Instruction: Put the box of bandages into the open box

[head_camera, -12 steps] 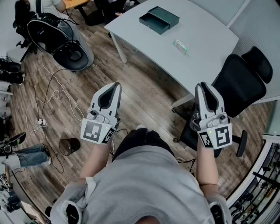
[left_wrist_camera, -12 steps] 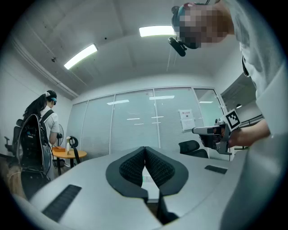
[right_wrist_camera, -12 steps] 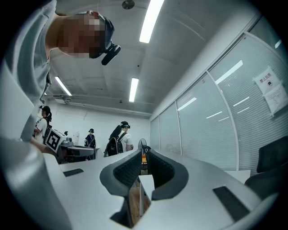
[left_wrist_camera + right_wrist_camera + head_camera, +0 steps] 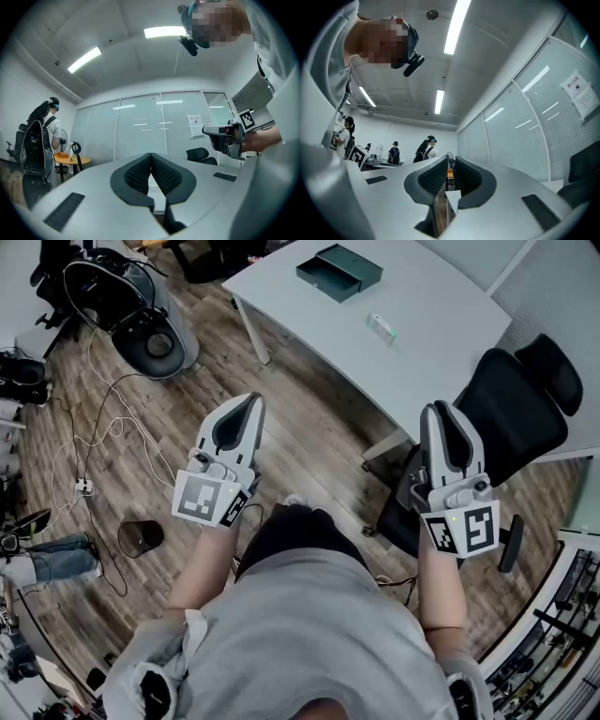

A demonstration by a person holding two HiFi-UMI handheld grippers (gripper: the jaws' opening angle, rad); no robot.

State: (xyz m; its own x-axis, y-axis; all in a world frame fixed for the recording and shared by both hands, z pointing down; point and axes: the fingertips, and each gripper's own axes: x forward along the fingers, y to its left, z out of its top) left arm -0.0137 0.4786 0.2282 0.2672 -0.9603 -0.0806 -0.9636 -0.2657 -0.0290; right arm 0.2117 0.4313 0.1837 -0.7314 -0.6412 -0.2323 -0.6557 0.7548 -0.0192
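The dark green open box point(image 4: 339, 270) sits on the far end of the white table point(image 4: 450, 324). The small white-and-green box of bandages point(image 4: 382, 328) lies on the same table, nearer me and apart from the open box. My left gripper point(image 4: 251, 401) is held over the wooden floor, well short of the table, its pads point(image 4: 140, 173) closed together on nothing. My right gripper point(image 4: 436, 411) is raised over the black chair, and a narrow gap shows between its pads point(image 4: 433, 180), with nothing in it. Both gripper views point(image 4: 151, 157) point(image 4: 450, 159) look out across the room, not at the table.
A black office chair point(image 4: 511, 413) stands against the table's near edge under my right gripper. Cables point(image 4: 103, 442) trail over the floor at left, beside a round dark pod seat point(image 4: 141, 320) and a small dark bin point(image 4: 141, 538). People point(image 4: 424, 149) stand in the room's background.
Both grippers have risen slightly towards the table, the left one more. Their jaws look the same as before.
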